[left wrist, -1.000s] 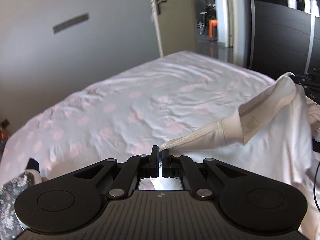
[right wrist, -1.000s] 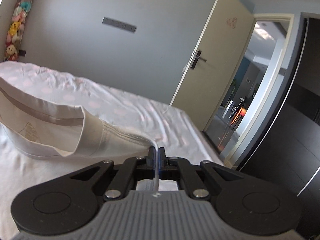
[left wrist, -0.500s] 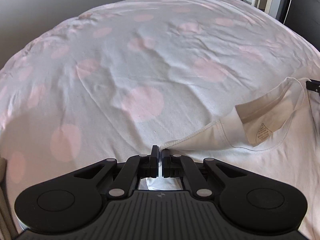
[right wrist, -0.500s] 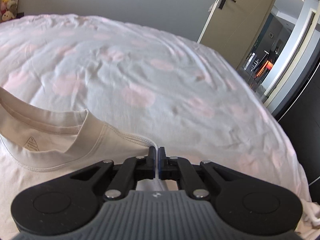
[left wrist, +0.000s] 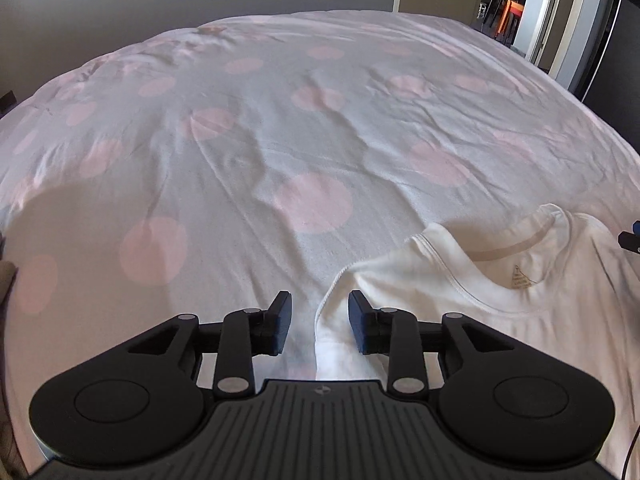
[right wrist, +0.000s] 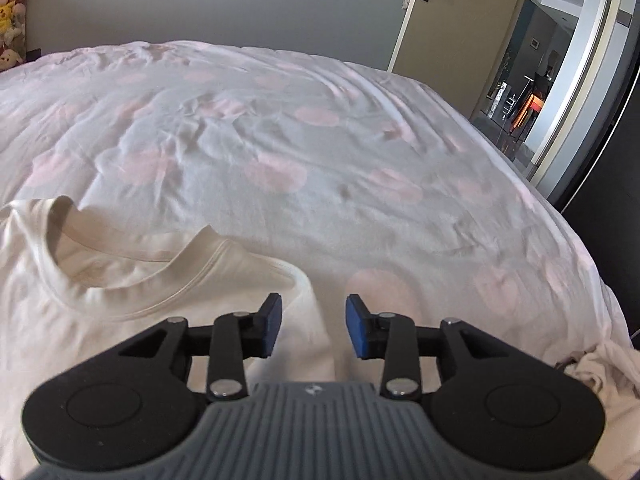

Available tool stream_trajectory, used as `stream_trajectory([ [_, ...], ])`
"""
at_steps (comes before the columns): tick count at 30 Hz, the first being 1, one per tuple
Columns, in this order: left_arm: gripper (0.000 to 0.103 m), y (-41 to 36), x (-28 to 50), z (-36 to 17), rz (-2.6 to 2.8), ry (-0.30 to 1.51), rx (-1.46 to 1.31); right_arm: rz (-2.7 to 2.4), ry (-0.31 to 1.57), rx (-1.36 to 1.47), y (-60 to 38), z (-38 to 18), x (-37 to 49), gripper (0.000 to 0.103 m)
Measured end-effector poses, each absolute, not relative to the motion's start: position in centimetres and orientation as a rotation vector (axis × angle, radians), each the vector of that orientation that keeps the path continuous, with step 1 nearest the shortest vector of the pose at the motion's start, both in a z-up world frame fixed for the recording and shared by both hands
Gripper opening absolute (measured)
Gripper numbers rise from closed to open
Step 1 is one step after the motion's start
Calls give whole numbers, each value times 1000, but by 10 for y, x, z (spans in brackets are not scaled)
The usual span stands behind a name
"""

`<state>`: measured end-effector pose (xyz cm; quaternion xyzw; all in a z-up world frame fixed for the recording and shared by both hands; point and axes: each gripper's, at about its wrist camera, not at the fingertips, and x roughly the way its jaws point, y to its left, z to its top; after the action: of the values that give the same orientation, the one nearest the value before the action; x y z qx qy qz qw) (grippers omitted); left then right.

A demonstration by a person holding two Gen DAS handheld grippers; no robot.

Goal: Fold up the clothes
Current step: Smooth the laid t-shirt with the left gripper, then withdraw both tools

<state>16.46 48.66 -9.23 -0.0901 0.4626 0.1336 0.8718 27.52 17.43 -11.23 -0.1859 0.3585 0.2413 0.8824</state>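
Observation:
A white T-shirt [left wrist: 520, 312] lies flat on the bed, collar toward the far side, its neck label showing. In the left wrist view its left shoulder edge runs between the fingers of my left gripper [left wrist: 319, 322], which stands open just above it. In the right wrist view the same T-shirt [right wrist: 100, 300] fills the lower left, and its right shoulder corner lies between the fingers of my open right gripper [right wrist: 313, 326]. Neither gripper holds cloth. The shirt's lower body is hidden under the gripper bodies.
The bed [left wrist: 280, 140] has a white cover with pink dots and spreads far ahead of both grippers. A crumpled white cloth [right wrist: 600, 364] lies at the bed's right edge. An open door [right wrist: 460, 40] and a dark wardrobe stand on the right. Soft toys [right wrist: 10, 20] hang at the far left wall.
Both grippers came down with the shirt's shoulders from a raised hold to the bed, then opened and let the cloth go. The shirt now lies flat.

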Motion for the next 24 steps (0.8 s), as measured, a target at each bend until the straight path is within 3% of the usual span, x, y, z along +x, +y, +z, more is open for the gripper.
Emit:
stream_trajectory([
  [8,29,471,78,-89,288,1004,-257,542,757,-277,128,-82,178,39],
  [19,28,478,32,-141,344,1020,-561,471,720,-134,51,-104,76,41],
  [21,10,476,33,-141,364,1007,-571,456,722,-104,38,-114,72,41],
  [24,1,476,37,-137,416,1012,-579,442,733,-116,26,-130,71,40],
])
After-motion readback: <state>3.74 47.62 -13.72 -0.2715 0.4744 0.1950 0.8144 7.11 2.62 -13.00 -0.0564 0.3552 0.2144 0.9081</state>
